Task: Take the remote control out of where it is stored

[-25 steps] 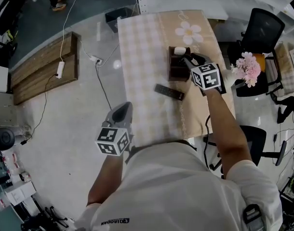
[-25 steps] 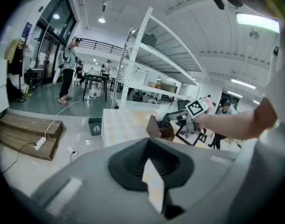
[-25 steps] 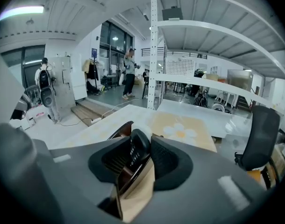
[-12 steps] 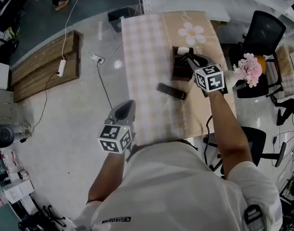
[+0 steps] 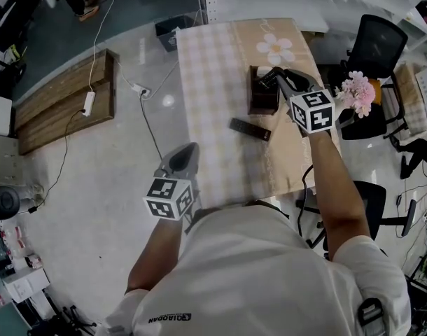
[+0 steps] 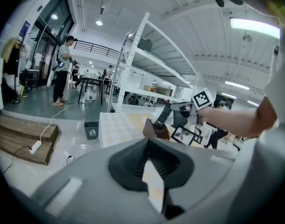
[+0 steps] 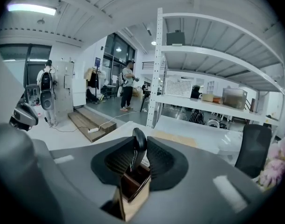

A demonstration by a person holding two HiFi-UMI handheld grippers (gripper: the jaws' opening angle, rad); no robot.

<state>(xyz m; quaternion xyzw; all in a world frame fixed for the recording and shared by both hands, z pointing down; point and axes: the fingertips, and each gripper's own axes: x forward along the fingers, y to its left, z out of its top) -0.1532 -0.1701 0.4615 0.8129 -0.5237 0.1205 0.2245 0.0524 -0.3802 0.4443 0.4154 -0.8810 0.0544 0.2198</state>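
The right gripper view alone shows the grip. The right gripper (image 7: 135,158) has just been closing its jaws, and they now pinch the top end of a slim black remote control (image 7: 138,143). Straight below it is the open mouth of a dark brown wooden holder box (image 7: 131,186).

From the side, the left gripper view shows that remote tilted, with its lower end at the box's mouth. The same view shows the left gripper (image 6: 151,174) with its jaws a narrow slit apart and nothing between them.

Only the head view shows the layout. The box stands on a bench (image 5: 213,82) covered by a beige checked cloth with one white flower print (image 5: 274,48). A second black remote (image 5: 250,129) lies flat at 7 o'clock from the box, well apart from it. The left gripper hangs off the bench's near edge, further out at 7 o'clock. A bunch of pink flowers (image 5: 356,92) sits at 3 o'clock.

That makes two remotes, one box and two black-and-white marker cubes (image 5: 313,111). The person's white shirt (image 5: 255,278) carries small print that reads QIAODAN.
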